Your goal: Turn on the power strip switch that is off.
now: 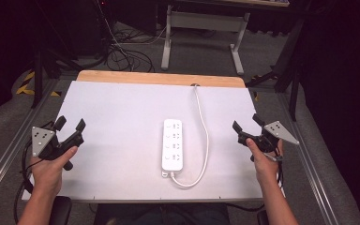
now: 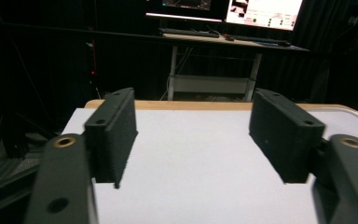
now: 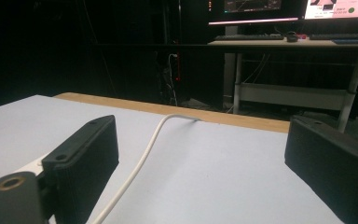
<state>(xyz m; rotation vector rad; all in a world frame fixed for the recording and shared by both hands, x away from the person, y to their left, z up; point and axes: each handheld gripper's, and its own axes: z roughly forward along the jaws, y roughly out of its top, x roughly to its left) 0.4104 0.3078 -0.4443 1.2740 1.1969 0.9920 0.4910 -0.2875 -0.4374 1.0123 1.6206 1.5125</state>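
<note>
Well to the left of the long white plastic power strip, the left gripper hangs over the flat white desk with its black fingers wide apart and nothing between them. The strip lies flat near the middle of the desk, its thin white cable curling round its right side. Well to the strip's right, the right gripper also has wide, empty fingers.

A white power strip lies flat in the middle of my white table, long way pointing away from me. Its white cord loops out near me, then runs up to the far edge.
</note>
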